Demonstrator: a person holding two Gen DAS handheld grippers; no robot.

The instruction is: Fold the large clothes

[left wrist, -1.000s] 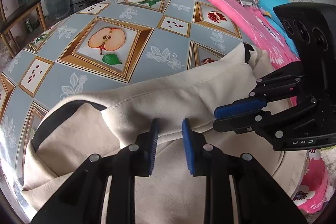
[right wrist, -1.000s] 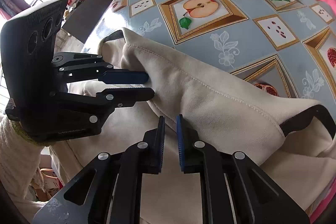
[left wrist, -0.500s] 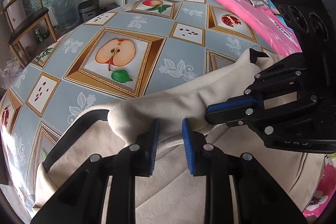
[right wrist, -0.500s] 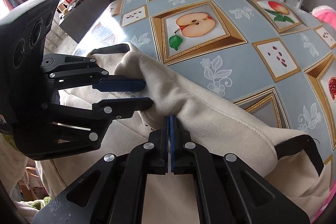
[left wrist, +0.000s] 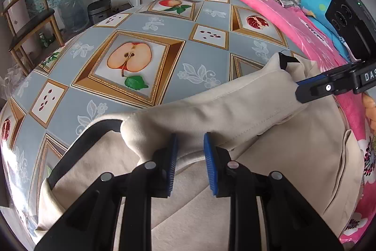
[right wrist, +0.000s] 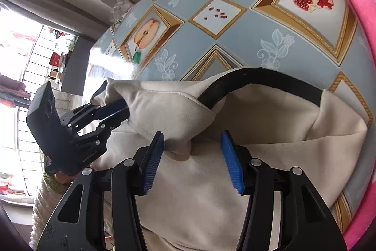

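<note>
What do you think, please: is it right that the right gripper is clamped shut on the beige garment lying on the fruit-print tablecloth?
Not quite. The right gripper is open, with its fingers spread wide and a fold of the beige garment between them, as the right wrist view shows. The garment does lie on the fruit-print tablecloth.

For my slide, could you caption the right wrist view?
Right gripper open over a folded cream garment on a fruit-print tablecloth.

The left black claw with blue-padded fingers [left wrist: 188,154] stands parted. The right black claw with blue-padded fingers [right wrist: 192,157] gapes wider, its jaws well apart.
</note>
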